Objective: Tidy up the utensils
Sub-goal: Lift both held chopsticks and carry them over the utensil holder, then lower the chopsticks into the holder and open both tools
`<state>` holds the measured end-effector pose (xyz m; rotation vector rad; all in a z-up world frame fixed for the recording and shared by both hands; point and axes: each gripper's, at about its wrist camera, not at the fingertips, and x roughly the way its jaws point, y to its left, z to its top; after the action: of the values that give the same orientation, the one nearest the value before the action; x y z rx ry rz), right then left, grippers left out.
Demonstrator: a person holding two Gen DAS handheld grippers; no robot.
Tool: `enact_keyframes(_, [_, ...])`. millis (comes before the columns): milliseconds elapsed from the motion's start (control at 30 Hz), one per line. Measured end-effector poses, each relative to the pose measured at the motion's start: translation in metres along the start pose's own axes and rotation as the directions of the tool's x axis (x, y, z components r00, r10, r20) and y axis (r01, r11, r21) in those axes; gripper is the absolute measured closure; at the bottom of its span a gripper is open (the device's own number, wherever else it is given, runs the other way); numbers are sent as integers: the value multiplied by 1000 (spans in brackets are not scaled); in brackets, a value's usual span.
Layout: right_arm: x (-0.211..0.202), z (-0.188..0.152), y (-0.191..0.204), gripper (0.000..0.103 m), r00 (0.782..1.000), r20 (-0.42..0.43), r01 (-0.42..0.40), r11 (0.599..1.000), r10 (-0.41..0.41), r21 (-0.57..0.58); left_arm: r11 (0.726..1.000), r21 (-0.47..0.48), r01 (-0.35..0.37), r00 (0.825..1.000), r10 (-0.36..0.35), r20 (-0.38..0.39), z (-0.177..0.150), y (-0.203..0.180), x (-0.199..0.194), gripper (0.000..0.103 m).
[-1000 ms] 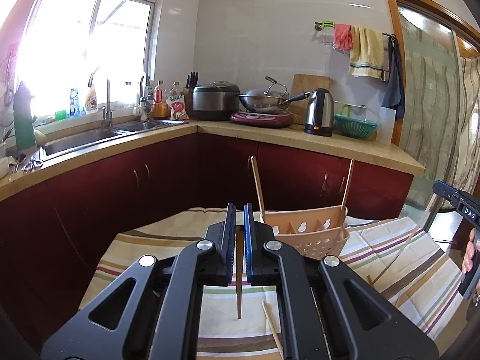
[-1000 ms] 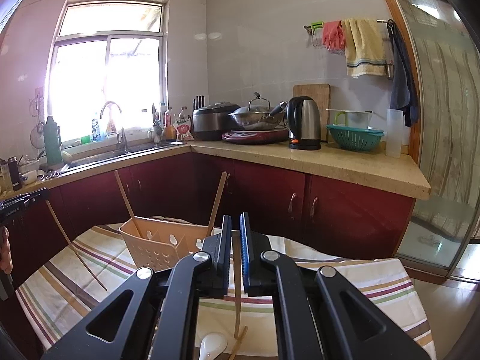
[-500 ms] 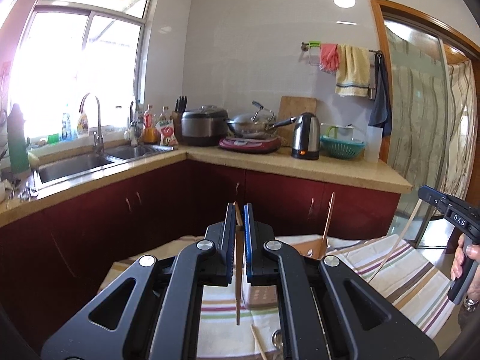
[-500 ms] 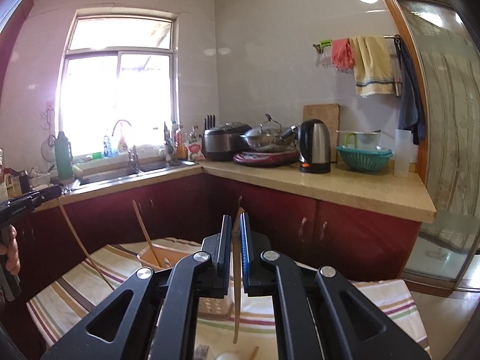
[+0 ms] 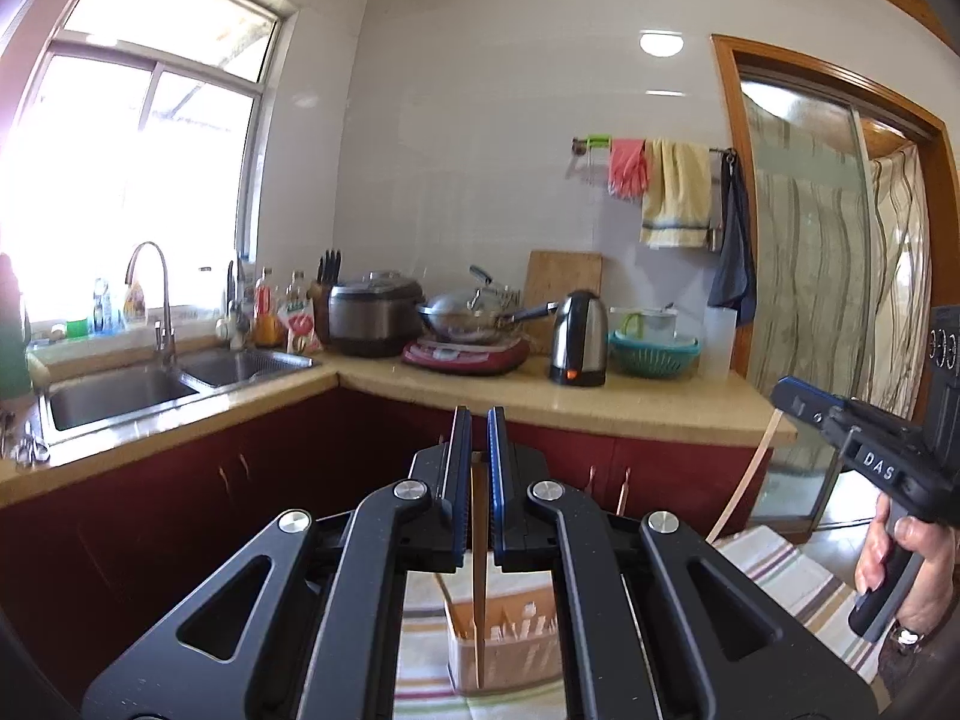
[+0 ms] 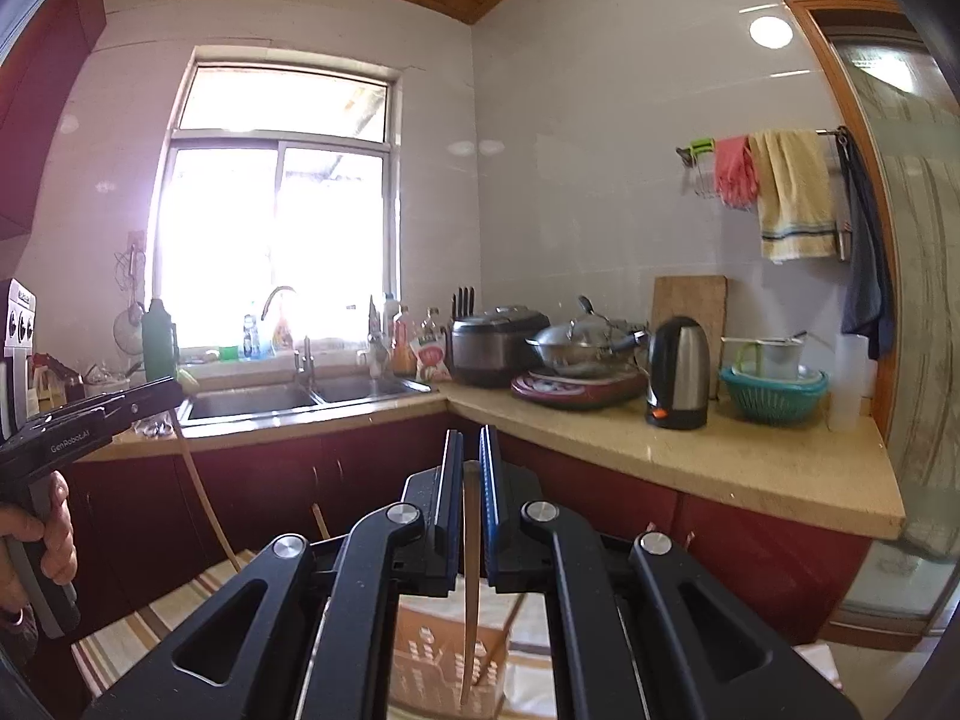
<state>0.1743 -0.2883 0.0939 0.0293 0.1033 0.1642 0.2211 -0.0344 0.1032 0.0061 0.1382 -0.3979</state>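
I am standing in a kitchen with dark red cabinets (image 5: 180, 480) running along the far wall and a striped tablecloth (image 5: 774, 570) on the table below me. On that cloth, low in both views and close beneath my tools, sits a pale plastic utensil holder (image 5: 510, 654), open at the top, with a few sticks already leaning in it.

My left gripper (image 5: 478, 480) is closed tight on one wooden chopstick (image 5: 478, 576). My right gripper (image 6: 471, 480) is likewise pinched shut on a second chopstick (image 6: 470, 612). Each stick hangs nearly upright, its long axis pointing down out of the jaws, its lower tip in line with the holder.

So the holder lies below and slightly ahead of both tools, and both sticks are already stood on end for a straight downward drop. Neither hand looks clearly nearer; I judge either could lower first, provided the tips clear the holder's rim.
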Motion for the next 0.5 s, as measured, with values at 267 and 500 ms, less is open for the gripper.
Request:
enact_keyframes(267, [32,1,-1,97,1000,-6,-13,1000,13,12,999,-41,0,999,2,34,15,1,33,97])
enact_keyframes(500, [63,-13,-8,96,999,-41,-16,999,18,42,999,-49,-17,999,19,26,4,3,77,97])
